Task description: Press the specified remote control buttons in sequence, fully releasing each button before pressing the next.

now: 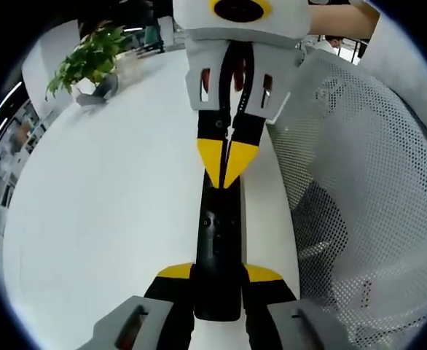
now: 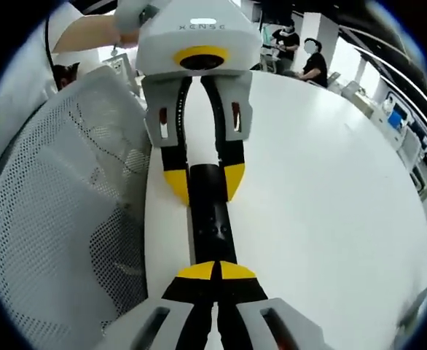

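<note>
A slim black remote control (image 1: 217,240) lies lengthwise near the edge of a white table (image 1: 104,204). My left gripper (image 1: 218,273) is shut on its near end, one yellow-tipped jaw on each long side. My right gripper (image 1: 226,160) comes in from the far end, its yellow tips shut together and resting on the remote's top face. In the right gripper view, my right gripper (image 2: 217,271) points its closed tips down onto the remote (image 2: 213,222), and the left gripper (image 2: 205,182) clamps the far end. I cannot make out which button is under the tips.
A white mesh chair (image 1: 359,182) stands close against the table edge beside the remote, and it appears in the right gripper view as the chair (image 2: 60,204). A potted plant (image 1: 89,62) sits at the far side of the table. People (image 2: 315,62) sit in the background.
</note>
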The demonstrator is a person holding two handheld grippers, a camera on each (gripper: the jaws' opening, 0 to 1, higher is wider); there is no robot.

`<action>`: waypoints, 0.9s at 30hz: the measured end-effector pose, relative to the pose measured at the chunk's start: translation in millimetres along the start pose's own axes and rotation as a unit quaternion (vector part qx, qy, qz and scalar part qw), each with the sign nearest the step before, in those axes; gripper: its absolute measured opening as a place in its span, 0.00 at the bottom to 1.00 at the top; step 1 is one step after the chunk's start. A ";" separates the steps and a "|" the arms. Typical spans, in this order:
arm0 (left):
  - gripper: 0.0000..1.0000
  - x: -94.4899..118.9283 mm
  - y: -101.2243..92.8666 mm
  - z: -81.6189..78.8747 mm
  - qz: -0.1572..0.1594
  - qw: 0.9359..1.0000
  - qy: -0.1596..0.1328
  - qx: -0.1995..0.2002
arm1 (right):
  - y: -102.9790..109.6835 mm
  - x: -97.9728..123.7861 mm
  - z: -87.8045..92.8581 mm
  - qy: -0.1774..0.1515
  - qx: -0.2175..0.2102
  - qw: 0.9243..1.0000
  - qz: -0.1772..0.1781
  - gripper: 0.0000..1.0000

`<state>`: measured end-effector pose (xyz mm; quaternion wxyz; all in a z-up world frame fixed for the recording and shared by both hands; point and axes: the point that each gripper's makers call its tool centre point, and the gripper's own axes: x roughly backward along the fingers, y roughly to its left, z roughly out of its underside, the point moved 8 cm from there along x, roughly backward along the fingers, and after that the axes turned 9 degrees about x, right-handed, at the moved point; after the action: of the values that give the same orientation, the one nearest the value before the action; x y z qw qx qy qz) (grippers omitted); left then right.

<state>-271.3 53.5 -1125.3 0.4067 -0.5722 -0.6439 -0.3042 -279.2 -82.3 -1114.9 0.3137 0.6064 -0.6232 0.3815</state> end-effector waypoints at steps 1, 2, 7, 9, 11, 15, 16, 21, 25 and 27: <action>0.24 0.0 0.1 -0.3 0.000 1.000 0.001 0.000 | -0.3 0.5 0.7 0.001 -0.002 1.000 -0.001 0.00; 0.24 0.0 0.2 -0.4 0.000 1.000 0.003 -0.001 | -0.5 0.6 1.3 0.000 -0.007 1.000 -0.001 0.00; 0.24 0.6 0.3 -0.5 0.001 1.000 0.003 -0.001 | -1.3 -1.4 -3.6 0.014 0.004 1.000 -0.004 0.00; 0.24 0.7 0.5 -0.5 0.002 1.000 0.004 -0.002 | -1.4 -2.2 -5.7 0.023 0.013 1.000 -0.004 0.00; 0.24 0.5 0.7 -0.7 0.003 1.000 0.005 -0.003 | -0.8 -4.8 -7.0 0.025 0.018 1.000 0.000 0.00; 0.24 0.4 0.4 -0.8 0.003 1.000 0.006 -0.003 | -0.3 -3.4 -5.6 0.026 0.025 0.999 0.007 0.00; 0.24 0.5 0.4 -0.7 0.003 1.000 0.005 -0.003 | -0.5 -3.0 -4.0 0.016 0.012 1.000 0.011 0.00; 0.24 0.4 0.4 -0.3 0.003 1.000 0.000 0.000 | 2.9 -1.0 2.5 -0.025 -0.021 0.999 0.032 0.00; 0.24 0.0 0.2 -1.2 0.002 1.000 0.005 0.001 | 7.0 -2.1 -0.5 -0.017 -0.001 0.999 0.047 0.00; 0.24 0.0 0.2 -1.0 0.002 1.000 0.006 0.000 | 6.8 -3.6 -3.5 -0.026 -0.003 0.999 0.042 0.00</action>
<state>-270.9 52.7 -1124.8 0.4111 -0.5718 -0.6404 -0.3065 -286.0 -77.6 -1116.8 0.2827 0.5886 -0.6572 0.3765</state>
